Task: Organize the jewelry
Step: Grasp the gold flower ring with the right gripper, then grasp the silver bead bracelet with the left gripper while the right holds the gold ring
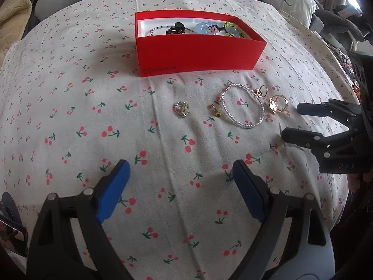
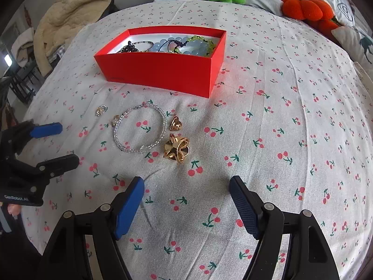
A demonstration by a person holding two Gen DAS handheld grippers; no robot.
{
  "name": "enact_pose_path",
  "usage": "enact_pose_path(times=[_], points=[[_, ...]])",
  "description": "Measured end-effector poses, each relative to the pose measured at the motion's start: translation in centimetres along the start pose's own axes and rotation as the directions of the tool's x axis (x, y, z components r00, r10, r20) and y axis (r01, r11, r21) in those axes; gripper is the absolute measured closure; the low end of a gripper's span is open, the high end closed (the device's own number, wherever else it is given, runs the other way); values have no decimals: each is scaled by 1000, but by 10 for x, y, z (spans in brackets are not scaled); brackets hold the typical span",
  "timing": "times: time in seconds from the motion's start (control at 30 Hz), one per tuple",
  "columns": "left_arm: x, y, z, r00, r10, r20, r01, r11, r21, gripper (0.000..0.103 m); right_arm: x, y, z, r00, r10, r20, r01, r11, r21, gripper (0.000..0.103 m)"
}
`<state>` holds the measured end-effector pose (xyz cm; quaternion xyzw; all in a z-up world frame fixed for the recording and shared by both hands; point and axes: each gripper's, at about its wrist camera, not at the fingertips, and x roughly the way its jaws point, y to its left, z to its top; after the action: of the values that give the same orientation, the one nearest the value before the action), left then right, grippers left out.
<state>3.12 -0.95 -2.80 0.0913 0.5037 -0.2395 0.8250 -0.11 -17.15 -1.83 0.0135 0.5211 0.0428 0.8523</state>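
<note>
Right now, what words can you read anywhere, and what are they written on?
"ONEPLUS", with a small logo: front wall of the red box.
"GenRobot.AI": body of the left gripper, right wrist view.
"DAS": body of the right gripper, left wrist view.
Print on the box in the right wrist view: too blurred.

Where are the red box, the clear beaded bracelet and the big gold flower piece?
red box (image 2: 163,74), right wrist view, front wall.
clear beaded bracelet (image 2: 164,121), right wrist view, bead strand.
gold flower piece (image 2: 176,150), right wrist view, centre.
</note>
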Motion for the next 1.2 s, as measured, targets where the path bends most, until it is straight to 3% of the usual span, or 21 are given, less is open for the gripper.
enact_pose_path(times=[0.13,0.33,0.4,0.43,0.73,0.8,0.87,0.9,1.2], points=[[1,-3,5,1000,-28,-3,28,1000,-2,25,4,5,7,1000,-1,5,1,1000,-18,36],[0,-12,8,997,-80,-8,80,997,8,45,9,9,20,999,31,12,-31,999,-28,64],[0,-15,9,995,-98,-7,98,995,14,50,11,9,22,999,35,8,-35,999,-35,84],[0,-16,11,994,-107,-6,107,994,18,51,11,9,23,999,42,5,-42,998,-37,86],[-4,-42,30,985,-162,60,150,975,166,51,-4,-7,19,999,49,19,-49,999,1,86],[-2,-50,36,982,-178,56,163,964,208,47,-9,-12,18,999,46,29,-46,999,8,86],[1,-58,40,983,-173,53,155,956,250,29,-12,-17,17,998,46,33,-47,999,18,86],[2,-61,41,985,-164,60,143,953,267,26,-13,-19,16,998,47,33,-48,999,25,86],[34,-70,54,990,-137,-12,133,933,335,24,-17,-35,11,998,54,28,-56,997,57,86]])
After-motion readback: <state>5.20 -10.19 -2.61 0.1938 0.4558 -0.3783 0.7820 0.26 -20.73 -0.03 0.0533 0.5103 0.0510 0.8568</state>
